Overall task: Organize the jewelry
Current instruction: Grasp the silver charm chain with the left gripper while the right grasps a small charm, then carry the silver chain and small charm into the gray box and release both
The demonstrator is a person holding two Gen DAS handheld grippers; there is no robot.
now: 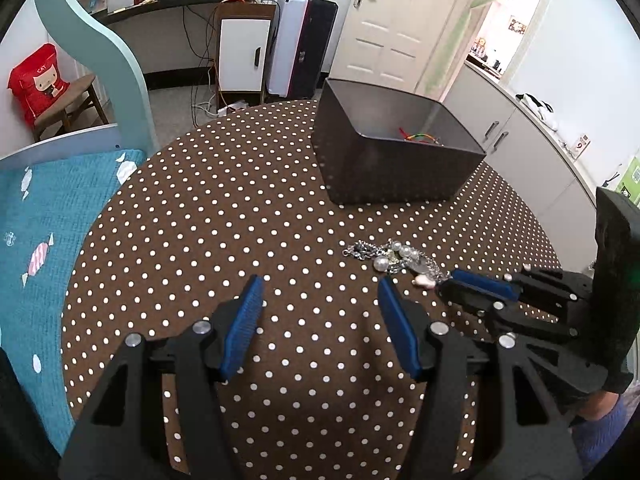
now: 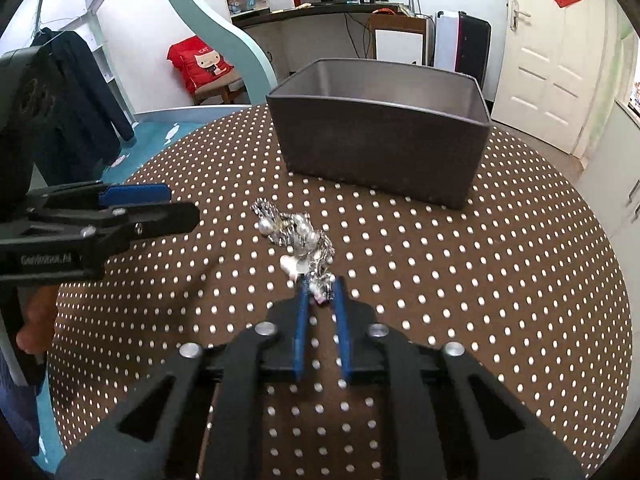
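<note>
A pile of silver chain and pearl jewelry (image 1: 396, 258) lies on the brown polka-dot round table (image 1: 240, 220), in front of a dark grey open box (image 1: 394, 148). A colourful braided cord (image 1: 420, 137) lies inside the box. My right gripper (image 2: 320, 286) is closed down on the near end of the jewelry pile (image 2: 296, 236) at table level; it also shows in the left wrist view (image 1: 444, 280). My left gripper (image 1: 320, 290) is open and empty, hovering left of the pile; it shows in the right wrist view (image 2: 176, 204). The grey box (image 2: 380, 140) stands behind.
A teal bed cover (image 1: 44, 220) borders the table on the left. White cabinets (image 1: 520, 148) stand to the right. A desk, white cupboard and door are at the back of the room.
</note>
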